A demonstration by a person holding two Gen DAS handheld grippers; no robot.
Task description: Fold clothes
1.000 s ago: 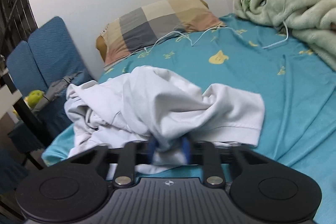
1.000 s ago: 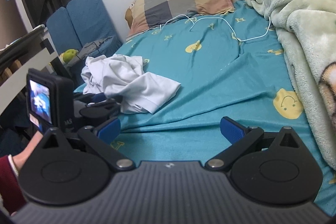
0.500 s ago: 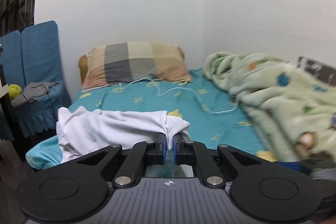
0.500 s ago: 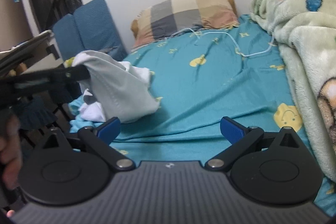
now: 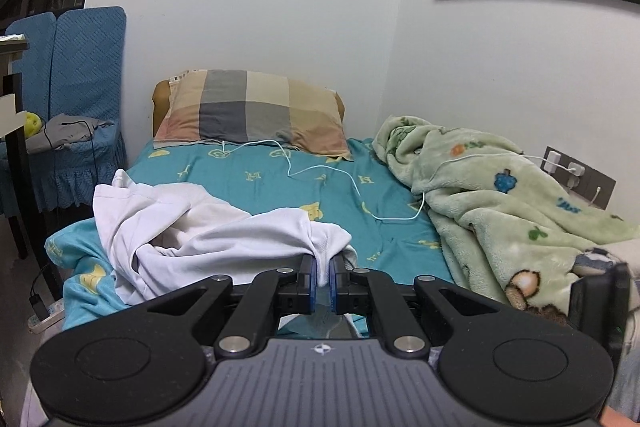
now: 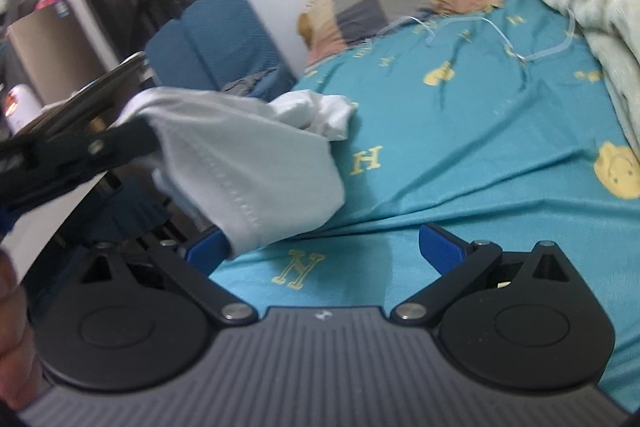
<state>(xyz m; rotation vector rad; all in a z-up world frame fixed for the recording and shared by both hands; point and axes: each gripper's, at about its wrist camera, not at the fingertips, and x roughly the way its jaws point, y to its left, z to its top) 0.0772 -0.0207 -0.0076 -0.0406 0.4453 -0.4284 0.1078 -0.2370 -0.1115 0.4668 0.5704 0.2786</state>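
Note:
A white garment [image 5: 208, 239] lies crumpled on the left part of the teal bed sheet [image 5: 280, 183]. My left gripper [image 5: 323, 281] is shut on an edge of it and holds that edge lifted. In the right wrist view the garment [image 6: 256, 163] hangs from the left gripper [image 6: 100, 147] at the left. My right gripper [image 6: 324, 251] is open and empty just above the sheet [image 6: 480, 155]. The garment's hem drapes over its left fingertip [image 6: 206, 251].
A checked pillow [image 5: 252, 111] lies at the head of the bed. A green fleece blanket [image 5: 500, 203] covers the right side. A white charging cable [image 5: 332, 175] runs across the sheet. A blue chair [image 5: 76, 95] stands left of the bed.
My left gripper has closed on the garment and lifted its edge off the bed. My right gripper has moved left, closer to the hanging cloth, and stays open.

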